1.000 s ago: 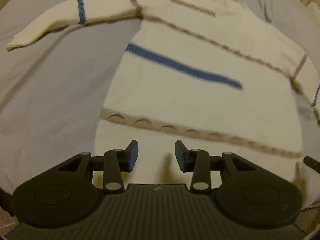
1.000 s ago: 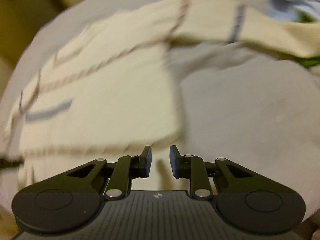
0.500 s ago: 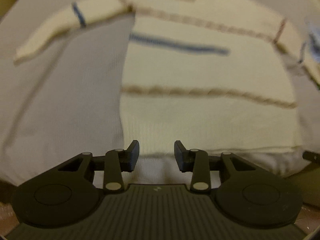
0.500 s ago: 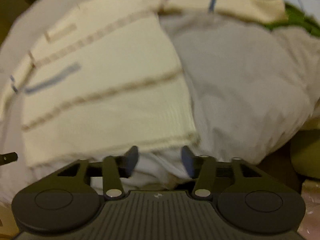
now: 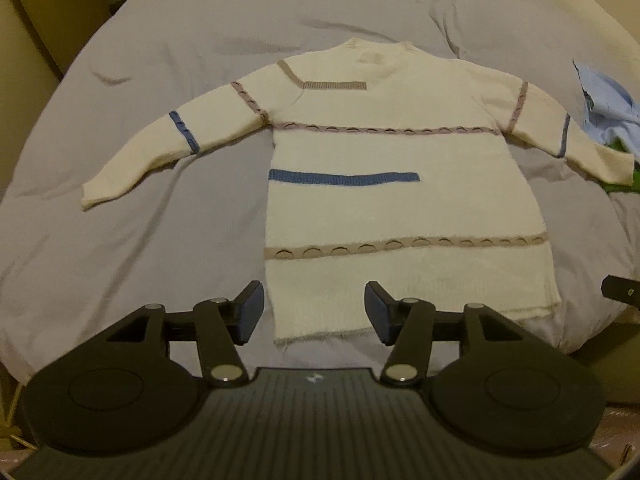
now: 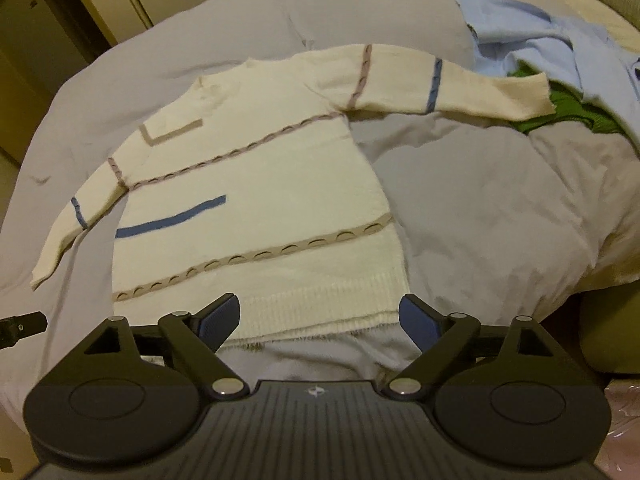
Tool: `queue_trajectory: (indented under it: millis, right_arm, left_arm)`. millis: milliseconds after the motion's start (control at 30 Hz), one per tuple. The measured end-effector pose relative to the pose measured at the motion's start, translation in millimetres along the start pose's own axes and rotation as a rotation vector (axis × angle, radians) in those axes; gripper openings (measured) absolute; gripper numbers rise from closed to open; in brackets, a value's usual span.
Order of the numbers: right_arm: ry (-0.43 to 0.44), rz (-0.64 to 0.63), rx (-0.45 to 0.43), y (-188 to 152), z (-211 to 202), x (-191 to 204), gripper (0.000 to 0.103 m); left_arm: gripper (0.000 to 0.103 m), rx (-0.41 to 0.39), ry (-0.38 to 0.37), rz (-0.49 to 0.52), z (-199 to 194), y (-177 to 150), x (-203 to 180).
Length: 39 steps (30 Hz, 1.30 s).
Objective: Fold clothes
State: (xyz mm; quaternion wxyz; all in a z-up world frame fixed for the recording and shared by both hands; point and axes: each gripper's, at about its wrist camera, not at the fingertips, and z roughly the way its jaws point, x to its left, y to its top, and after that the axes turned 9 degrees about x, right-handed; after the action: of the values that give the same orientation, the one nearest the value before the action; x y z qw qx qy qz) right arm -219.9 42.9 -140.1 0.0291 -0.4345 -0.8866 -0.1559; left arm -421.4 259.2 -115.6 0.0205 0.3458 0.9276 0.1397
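Observation:
A cream sweater (image 5: 400, 208) (image 6: 256, 184) with blue and tan stripes lies flat on the grey bed cover (image 5: 120, 240) (image 6: 480, 208), both sleeves spread out to the sides. My left gripper (image 5: 312, 316) hangs above the sweater's lower left hem, its jaws opening with nothing between them. My right gripper (image 6: 320, 322) hangs above the lower right hem, its jaws opening wide, also holding nothing. Each gripper's tip peeks into the other view at the frame edge.
A pile of light blue (image 6: 560, 40) (image 5: 608, 108) and green clothes (image 6: 568, 110) sits at the right, under the sweater's right cuff. The bed's near edge drops off just below the hem. Wardrobe doors (image 6: 48, 40) stand at the far left.
Both grippers have risen away from the sweater, which now shows whole and flat. Both jaws have spread wider, the right one much more.

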Motion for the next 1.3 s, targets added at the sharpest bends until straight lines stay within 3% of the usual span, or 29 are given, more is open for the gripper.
queue_trajectory:
  millis: [133,367,733,1300]
  right_arm:
    - [0.000,-0.006,-0.019,-5.8,-14.1,3.7,0.089]
    - [-0.064,-0.041,-0.014,-10.3,-19.9,15.7,0.089]
    - [-0.050,-0.160,-0.027,-2.3,-38.0,28.7,0.089]
    - [-0.006,-0.314,0.034,30.2,-42.7,-31.4,0.090]
  left_arm:
    - [0.061,-0.025,0.005,0.022,-12.7,-3.5,-7.7]
    - [0.061,-0.036,0.003,0.034,-24.4,-13.2,-12.0]
    - [0.064,-0.054,0.010,0.011,-45.3,-19.3,-26.7]
    - [0.065,-0.049,0.064,-0.097,-59.1,-27.8,-107.2]
